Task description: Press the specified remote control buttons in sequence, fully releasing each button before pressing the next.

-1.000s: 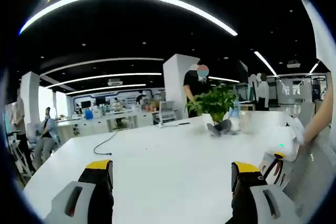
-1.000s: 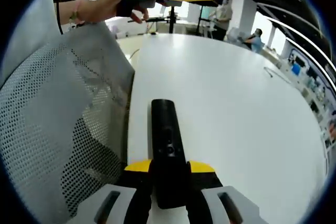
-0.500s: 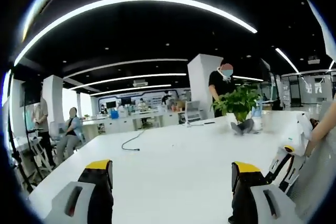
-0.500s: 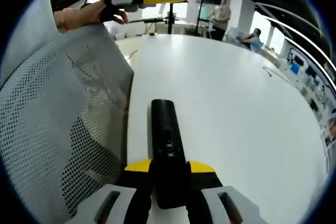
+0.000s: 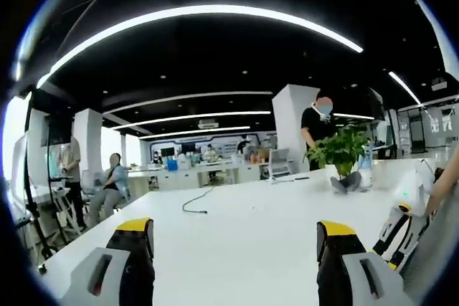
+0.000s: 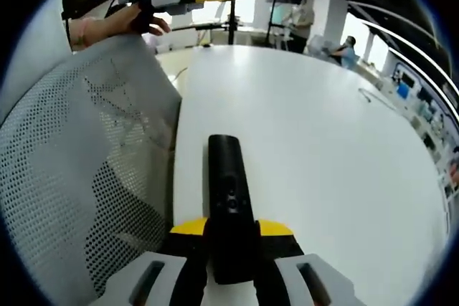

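Between right tool [image 6: 231, 238] jaws, black remote [image 6: 228, 198], no legible markings

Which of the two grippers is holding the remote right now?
The right gripper: its jaws are shut on the black remote. The left gripper is open, with nothing between its jaws.

A long white table [image 5: 237, 227] carries everything here, its top glossy and catching the ceiling lights. In the left gripper view a dark cable [image 5: 195, 203] lies on it toward the far edge, curling from a loop back across the top. Near the far right corner a potted plant [image 5: 343, 154] stands on the table, with a clear bottle [image 5: 366, 170] just beside it. In the right gripper view the same table [image 6: 323, 148] runs away to a rounded far end, and a thin cable [image 6: 378, 100] lies near its right edge. A mesh chair back [image 6: 79, 177] stands against the table's left edge.
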`<state>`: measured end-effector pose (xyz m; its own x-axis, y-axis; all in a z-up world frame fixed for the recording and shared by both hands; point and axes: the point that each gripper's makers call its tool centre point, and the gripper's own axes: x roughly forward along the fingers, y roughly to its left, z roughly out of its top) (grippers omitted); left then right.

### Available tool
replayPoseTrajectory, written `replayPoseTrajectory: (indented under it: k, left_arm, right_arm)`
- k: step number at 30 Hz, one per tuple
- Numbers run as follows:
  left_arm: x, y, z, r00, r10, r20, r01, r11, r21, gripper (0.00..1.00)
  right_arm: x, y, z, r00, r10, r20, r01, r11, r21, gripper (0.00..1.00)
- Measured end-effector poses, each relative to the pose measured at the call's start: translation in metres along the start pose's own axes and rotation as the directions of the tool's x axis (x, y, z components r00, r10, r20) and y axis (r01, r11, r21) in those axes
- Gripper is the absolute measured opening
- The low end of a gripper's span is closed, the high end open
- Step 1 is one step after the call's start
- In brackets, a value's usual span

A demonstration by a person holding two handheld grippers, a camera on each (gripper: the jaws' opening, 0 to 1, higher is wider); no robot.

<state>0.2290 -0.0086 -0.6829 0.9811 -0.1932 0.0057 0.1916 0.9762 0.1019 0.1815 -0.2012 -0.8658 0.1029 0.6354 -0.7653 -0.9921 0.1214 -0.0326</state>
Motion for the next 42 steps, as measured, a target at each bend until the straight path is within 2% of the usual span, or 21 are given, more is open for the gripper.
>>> replayPoseTrajectory:
  k: [4,12,33,42]
  left_arm:
    - [0.001,-0.002,-0.001,1.0,-0.011,-0.006,0.011,1.0,0.009,0.98]
    - [0.002,-0.006,-0.009,0.999,-0.029,-0.041,0.028,1.0,-0.009,0.98]
    - [0.004,-0.011,-0.011,0.998,-0.05,-0.048,0.049,0.999,-0.024,0.98]
    - [0.005,-0.013,-0.016,0.995,-0.061,-0.076,0.059,0.998,-0.024,0.97]
  right_arm:
    - [0.001,-0.008,0.0,1.0,-0.001,0.008,0.001,0.999,0.039,0.2]
    - [0.002,-0.026,0.001,1.0,-0.01,-0.006,0.01,1.0,0.023,0.21]
    - [0.005,-0.08,0.0,0.999,-0.03,-0.037,0.031,0.999,0.013,0.21]
    - [0.007,-0.096,0.0,0.998,-0.031,-0.047,0.032,0.999,0.008,0.21]
